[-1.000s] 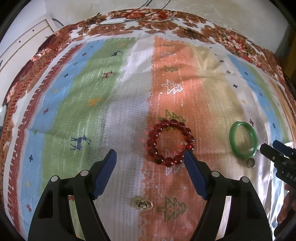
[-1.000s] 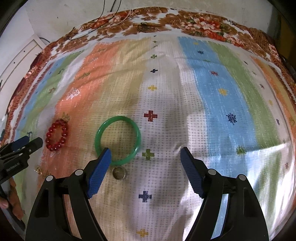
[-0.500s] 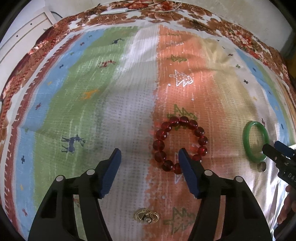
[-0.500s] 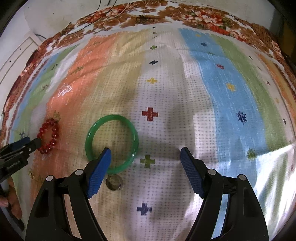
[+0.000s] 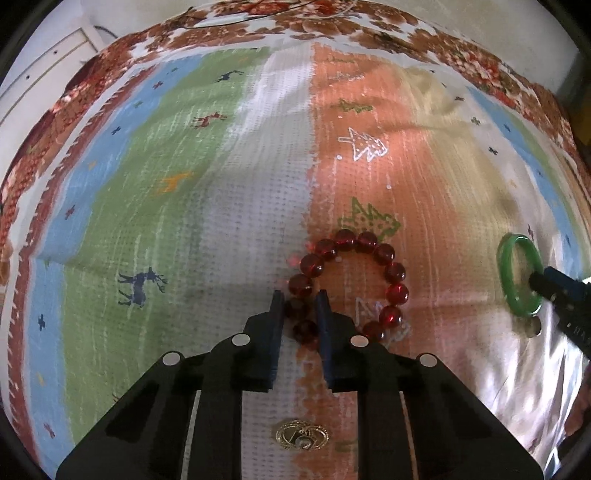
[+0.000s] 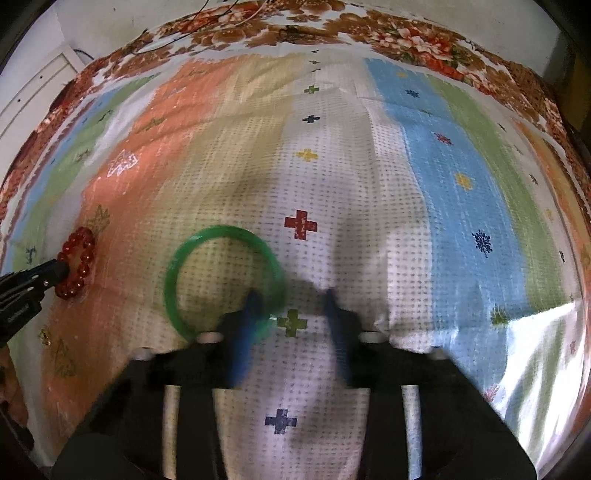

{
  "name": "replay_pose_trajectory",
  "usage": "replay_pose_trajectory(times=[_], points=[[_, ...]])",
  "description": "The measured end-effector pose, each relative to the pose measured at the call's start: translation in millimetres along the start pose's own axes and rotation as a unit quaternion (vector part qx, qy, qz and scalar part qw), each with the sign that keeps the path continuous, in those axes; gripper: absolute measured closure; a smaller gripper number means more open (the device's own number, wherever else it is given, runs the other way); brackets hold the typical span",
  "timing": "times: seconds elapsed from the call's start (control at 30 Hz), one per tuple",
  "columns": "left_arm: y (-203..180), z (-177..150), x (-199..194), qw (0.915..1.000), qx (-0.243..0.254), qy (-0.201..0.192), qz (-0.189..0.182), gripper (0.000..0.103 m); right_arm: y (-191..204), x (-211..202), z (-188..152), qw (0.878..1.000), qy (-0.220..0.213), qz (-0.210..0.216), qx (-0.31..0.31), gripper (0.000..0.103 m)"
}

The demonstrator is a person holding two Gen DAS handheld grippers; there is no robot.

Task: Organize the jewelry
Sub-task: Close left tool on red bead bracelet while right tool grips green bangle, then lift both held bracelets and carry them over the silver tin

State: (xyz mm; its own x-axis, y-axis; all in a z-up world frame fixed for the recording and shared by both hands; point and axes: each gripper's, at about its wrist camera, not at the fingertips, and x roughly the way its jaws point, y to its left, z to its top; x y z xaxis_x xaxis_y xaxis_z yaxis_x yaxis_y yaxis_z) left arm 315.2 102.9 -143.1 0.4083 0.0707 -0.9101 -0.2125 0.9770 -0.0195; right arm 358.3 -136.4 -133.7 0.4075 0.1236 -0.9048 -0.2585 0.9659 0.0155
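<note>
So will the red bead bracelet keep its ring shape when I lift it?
Probably not: the bead bracelet looks strung from separate round beads, so it should sag into a hanging loop. The glossy, rounded beads may also slip or roll under a light pinch.

cloth: striped cover [image 5: 229,206] with deer, tree and cross motifs lay spread flat | border: brown floral fabric [image 6: 406,33] | beyond: white panelled furniture [image 5: 40,77], thin cables [image 6: 207,18]

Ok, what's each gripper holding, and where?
The left gripper jaws are closing on the red bead bracelet, at its near-left beads. The right gripper pinches the green bangle at its near-right rim; blurred.
</note>
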Motion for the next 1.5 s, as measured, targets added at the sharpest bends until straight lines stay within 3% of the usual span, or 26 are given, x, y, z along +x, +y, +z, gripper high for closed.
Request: replay_pose_trajectory(times=[0.2, 0.83, 1.5], points=[[4, 1, -9, 1.0, -0.003, -0.008, 0.004, 0.09, 4, -6, -3, 1.0, -0.002, 0.002, -0.019, 0.095], [-6, -2, -67, 0.9975, 0.003, -0.049, -0.05, 0.09, 9, -67, -10, 0.998, -0.05, 0.024, -0.033, 0.095], [-26, -33, -132, 0.9932, 0.01, -0.086, -0.077, 0.09, 4, -117, -43, 0.996, -0.08, 0.043, -0.029, 0.095]])
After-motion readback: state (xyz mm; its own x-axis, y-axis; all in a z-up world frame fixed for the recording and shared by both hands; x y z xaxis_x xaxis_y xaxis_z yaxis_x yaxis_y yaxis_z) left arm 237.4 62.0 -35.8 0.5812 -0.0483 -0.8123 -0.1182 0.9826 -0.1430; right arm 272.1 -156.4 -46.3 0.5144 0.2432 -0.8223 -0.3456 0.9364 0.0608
